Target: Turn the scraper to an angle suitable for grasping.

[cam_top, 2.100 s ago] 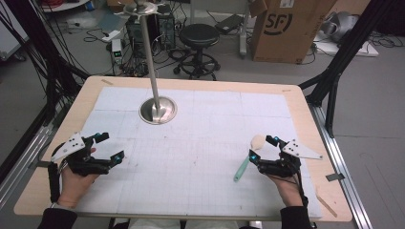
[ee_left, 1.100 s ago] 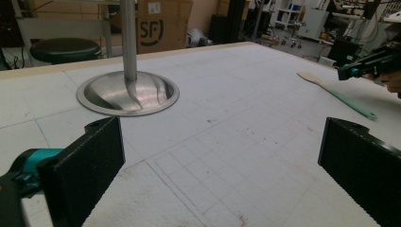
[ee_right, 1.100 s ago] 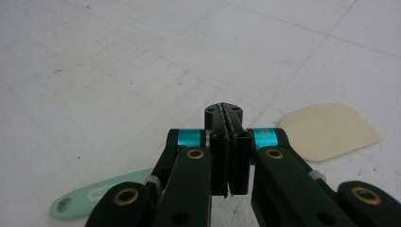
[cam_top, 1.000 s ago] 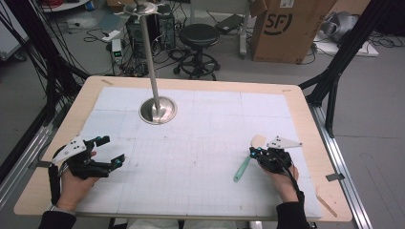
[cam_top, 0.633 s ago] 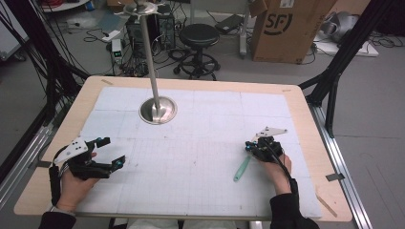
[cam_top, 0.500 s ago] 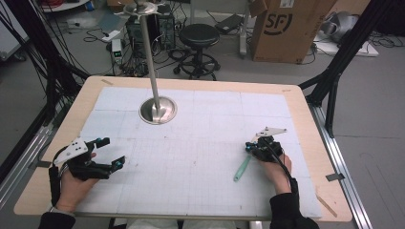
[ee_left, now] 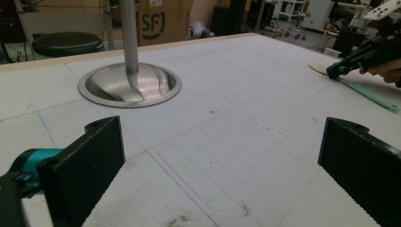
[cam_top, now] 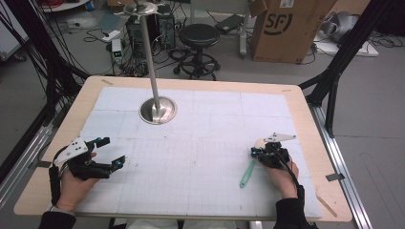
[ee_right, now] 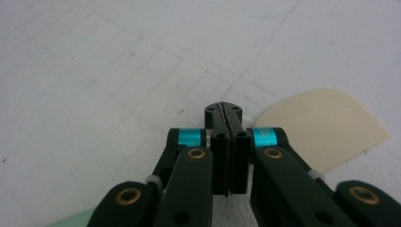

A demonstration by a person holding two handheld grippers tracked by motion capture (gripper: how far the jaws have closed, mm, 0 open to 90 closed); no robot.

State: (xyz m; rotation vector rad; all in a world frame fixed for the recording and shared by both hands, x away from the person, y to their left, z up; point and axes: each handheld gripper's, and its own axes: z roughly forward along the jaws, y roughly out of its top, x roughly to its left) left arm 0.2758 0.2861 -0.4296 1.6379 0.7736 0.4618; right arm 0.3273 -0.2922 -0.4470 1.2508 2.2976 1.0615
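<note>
A spatula (cam_top: 247, 172) with a green handle and a cream blade (ee_right: 321, 127) lies flat on the white mat at the right. My right gripper (cam_top: 253, 152) is shut, its tips down at the spot where handle meets blade. In the right gripper view the jaws (ee_right: 223, 111) press together with nothing visible between them. The left gripper view shows that gripper (ee_left: 333, 72) far off, touching the spatula (ee_left: 369, 92). My left gripper (cam_top: 113, 151) is wide open and holds nothing, low over the mat at the left; its jaws (ee_left: 222, 142) frame bare mat.
A metal stand with a round dished base (cam_top: 157, 109) and a tall pole stands at the back left of the mat (cam_top: 205, 129); the left gripper view shows that base (ee_left: 130, 85) ahead. Beyond the table are a stool (cam_top: 198, 36) and a cardboard box (cam_top: 291, 28).
My right gripper has moved left from beside the spatula to over its neck, covering part of the blade. My left gripper has shifted slightly and stays open.
</note>
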